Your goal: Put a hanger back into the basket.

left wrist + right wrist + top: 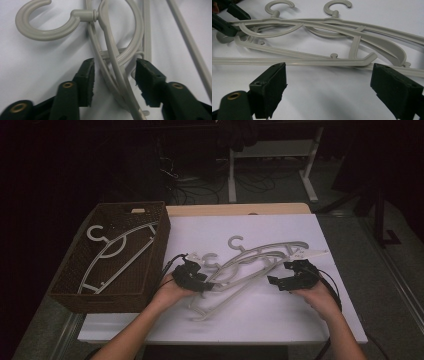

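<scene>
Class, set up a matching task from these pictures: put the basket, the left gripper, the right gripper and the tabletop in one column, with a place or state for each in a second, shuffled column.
1 basket
2 left gripper
3 right gripper
4 tabletop

a jaws open, nothing between
b white
c holds one hanger
d jaws astride hanger bars

Pairs: 1c, 2d, 3a, 4b

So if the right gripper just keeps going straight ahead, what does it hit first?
Probably the long straight bar of the nearest grey hanger, lying across the right gripper just beyond its open jaws; depth is uncertain.
</scene>
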The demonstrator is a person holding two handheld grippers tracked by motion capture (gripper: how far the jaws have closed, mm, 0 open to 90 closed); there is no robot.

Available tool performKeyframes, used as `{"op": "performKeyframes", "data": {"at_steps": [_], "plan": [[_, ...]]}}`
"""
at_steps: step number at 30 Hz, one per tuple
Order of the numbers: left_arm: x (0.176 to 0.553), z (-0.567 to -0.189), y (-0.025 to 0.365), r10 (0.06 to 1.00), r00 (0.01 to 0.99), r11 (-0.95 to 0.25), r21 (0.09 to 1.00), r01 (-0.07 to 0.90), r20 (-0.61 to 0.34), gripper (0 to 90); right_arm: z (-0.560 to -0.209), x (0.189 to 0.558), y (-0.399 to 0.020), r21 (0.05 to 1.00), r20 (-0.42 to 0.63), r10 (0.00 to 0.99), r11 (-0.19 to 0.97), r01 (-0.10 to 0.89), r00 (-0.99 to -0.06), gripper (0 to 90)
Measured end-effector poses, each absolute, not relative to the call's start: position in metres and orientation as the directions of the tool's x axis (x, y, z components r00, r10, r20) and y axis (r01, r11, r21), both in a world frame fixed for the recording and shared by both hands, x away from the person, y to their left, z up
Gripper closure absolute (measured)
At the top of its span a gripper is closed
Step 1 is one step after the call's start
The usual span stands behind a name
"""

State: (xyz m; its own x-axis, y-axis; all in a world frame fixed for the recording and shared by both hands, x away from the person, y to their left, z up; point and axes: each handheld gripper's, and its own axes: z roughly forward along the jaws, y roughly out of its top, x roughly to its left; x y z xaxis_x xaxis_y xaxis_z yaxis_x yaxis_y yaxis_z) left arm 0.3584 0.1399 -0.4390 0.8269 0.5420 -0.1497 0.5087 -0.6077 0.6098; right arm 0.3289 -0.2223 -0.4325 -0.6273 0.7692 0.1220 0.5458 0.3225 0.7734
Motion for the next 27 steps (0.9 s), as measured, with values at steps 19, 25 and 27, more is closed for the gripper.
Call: {"op": "performKeyframes", "data": {"at_steps": [19,25,27], "plan": [[0.362,-0.441,0.141,0.593,0.787,-0.579,0.591,0.562,-0.168,77.2,-0.432,0.329,-0.222,0.774,0.121,0.768,0.324,0.545,-0.629,12.8],[0.361,-0.436,0.144,0.612,0.775,-0.553,0.615,0.562,-0.158,79.0,-0.432,0.329,-0.222,0.775,0.121,0.768,0.323,0.544,-0.629,12.8],[0.361,-0.432,0.147,0.619,0.769,-0.533,0.632,0.562,-0.162,80.0,-0.432,0.329,-0.223,0.775,0.123,0.769,0.321,0.545,-0.628,12.8]]}}
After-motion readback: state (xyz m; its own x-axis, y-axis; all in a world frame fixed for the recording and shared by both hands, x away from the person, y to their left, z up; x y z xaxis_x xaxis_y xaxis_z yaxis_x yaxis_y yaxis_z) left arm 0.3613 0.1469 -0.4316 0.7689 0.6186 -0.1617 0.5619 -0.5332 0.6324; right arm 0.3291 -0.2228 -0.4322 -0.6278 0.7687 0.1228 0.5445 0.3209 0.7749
